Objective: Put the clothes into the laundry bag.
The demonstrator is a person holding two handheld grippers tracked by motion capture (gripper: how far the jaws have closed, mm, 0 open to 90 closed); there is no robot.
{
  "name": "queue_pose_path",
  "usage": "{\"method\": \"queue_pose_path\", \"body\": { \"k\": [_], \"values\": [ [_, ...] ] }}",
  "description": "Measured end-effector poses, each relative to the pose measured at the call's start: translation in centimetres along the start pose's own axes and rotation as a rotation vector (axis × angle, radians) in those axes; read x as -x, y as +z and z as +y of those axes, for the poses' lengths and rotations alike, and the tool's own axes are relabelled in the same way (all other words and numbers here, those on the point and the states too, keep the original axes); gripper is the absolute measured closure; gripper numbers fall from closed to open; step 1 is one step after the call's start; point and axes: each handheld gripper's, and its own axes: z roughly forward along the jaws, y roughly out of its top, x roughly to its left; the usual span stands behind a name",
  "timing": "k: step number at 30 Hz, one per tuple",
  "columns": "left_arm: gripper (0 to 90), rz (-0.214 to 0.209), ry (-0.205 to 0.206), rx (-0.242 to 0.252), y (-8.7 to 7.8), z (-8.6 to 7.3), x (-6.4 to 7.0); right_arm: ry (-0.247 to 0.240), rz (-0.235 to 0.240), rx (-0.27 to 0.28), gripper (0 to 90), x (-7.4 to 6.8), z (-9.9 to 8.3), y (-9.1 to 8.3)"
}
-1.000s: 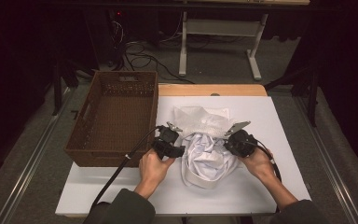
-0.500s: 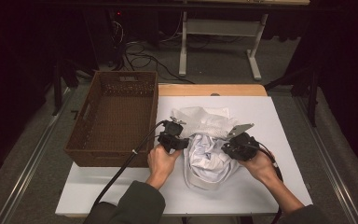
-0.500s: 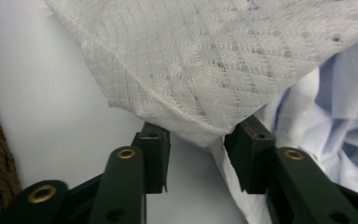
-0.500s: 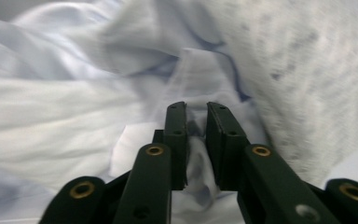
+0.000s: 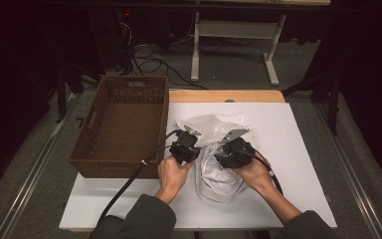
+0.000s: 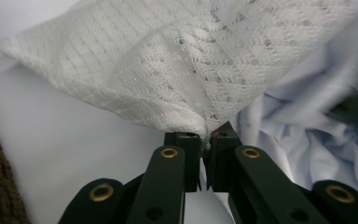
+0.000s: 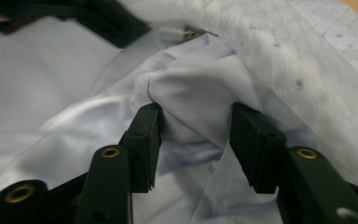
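Left claw (image 6: 204,161) clamped on white lace cloth (image 6: 168,70), right claw (image 7: 193,144) spread around pale blue fabric (image 7: 191,102), on the desk (image 5: 298,129)

A basket (image 5: 122,130) stands on the left of the counter (image 5: 298,149); just right of it a heap of cloth (image 5: 214,164) lies between both grippers.

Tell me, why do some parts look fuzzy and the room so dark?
High view: light falls on the white table, the room behind stays dark. Left gripper view: the pale blue cloth is blurred, the lacy cloth sharper. Right gripper view: its top edge is smeared.
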Motion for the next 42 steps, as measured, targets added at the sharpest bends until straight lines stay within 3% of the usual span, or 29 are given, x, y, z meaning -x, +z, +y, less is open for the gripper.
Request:
{"method": "queue_pose_path", "body": {
  "k": [4,6,9,12,14,17,22,27,30,33,37,42],
  "values": [
    [86.1,-0.003,0.012,0.0,-0.7,-0.4,0.1,-0.033,-0.068,-0.033,75.3,0.5,0.7,1.4],
    [86.4,-0.006,0.023,-0.002,-0.8,-0.5,0.2,-0.028,-0.088,-0.047,81.5,1.0,0.8,2.0],
    [86.9,-0.008,0.03,-0.003,-1.1,-0.6,0.3,-0.036,-0.132,-0.072,86.0,1.7,0.7,2.6],
    [87.0,-0.004,0.033,0.007,-1.5,-0.8,0.3,-0.004,-0.163,-0.087,86.7,2.8,0.2,3.0],
    [86.8,-0.014,0.025,0.007,-1.9,-1.0,0.2,0.015,-0.161,-0.1,86.6,3.3,0.1,2.9],
    [84.9,-0.015,0.011,-0.001,-1.2,-1.1,0.1,-0.007,-0.153,-0.089,85.8,3.0,0.1,2.7],
    [65.6,-0.009,-0.044,-0.031,1.0,-0.9,-0.2,0.002,-0.117,-0.079,82.8,2.7,-0.1,2.1],
    [65.4,-0.021,-0.07,-0.054,2.7,-0.8,-0.6,0.002,-0.068,-0.065,79.6,2.5,-0.2,1.5],
    [70.9,-0.041,-0.081,-0.051,3.4,-0.7,-0.5,0.006,-0.052,-0.059,75.4,2.2,-0.3,1.2],
    [83.2,-0.054,-0.058,-0.058,3.4,-0.8,-0.2,0.006,-0.034,-0.05,70.0,1.7,-0.2,1.1],
    [86.8,-0.062,-0.025,-0.071,2.5,-1.1,0.4,-0.019,-0.035,-0.038,66.7,1.0,0.1,1.3],
    [87.4,-0.081,0.024,-0.086,0.9,-1.7,1.0,-0.038,-0.06,-0.058,79.1,0.8,0.6,1.5]
  ]
}}
